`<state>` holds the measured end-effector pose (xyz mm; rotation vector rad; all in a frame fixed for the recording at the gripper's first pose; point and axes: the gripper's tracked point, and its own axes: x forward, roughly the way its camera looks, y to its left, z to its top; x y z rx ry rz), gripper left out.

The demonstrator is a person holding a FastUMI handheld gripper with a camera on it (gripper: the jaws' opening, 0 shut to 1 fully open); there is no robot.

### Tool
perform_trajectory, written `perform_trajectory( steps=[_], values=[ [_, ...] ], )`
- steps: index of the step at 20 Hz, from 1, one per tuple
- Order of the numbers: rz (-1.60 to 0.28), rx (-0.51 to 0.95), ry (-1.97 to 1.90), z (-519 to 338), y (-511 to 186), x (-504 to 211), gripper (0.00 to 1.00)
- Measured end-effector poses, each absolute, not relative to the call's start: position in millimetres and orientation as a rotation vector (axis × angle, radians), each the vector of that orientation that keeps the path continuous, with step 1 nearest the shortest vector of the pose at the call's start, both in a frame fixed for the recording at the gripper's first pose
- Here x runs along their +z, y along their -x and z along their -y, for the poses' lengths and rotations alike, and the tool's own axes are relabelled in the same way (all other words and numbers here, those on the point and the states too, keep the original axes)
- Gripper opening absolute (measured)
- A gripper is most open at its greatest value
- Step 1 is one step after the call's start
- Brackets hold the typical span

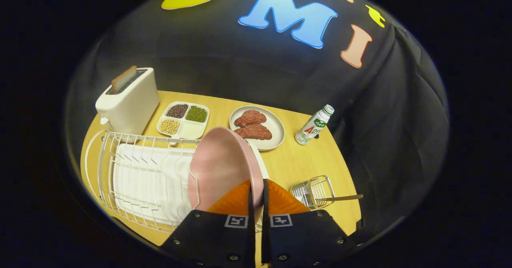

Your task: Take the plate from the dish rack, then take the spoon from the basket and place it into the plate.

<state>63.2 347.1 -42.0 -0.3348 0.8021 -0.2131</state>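
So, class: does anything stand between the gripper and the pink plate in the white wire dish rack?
Nothing visible does. The gripper is already closed on the rim of the round pink plate, which stands on edge at the end of the white wire dish rack.

Matt pink plate (218,168), smooth, plastic-looking. Dish rack (136,180) of white coated wire. Tabletop (296,164) light wood grain, satin. Basket (314,191) of thin shiny wire. Toaster (130,102) smooth cream plastic. Bottle (314,126) glossy white plastic.
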Motion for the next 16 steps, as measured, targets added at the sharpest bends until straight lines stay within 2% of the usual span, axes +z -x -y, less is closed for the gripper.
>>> perform_trajectory(
  steps=[10,16],
  values=[
    [-0.663,-0.323,0.663,-360,-83,11,0.06],
    [-0.665,-0.274,0.551,-339,-82,33,0.05]
  ],
)
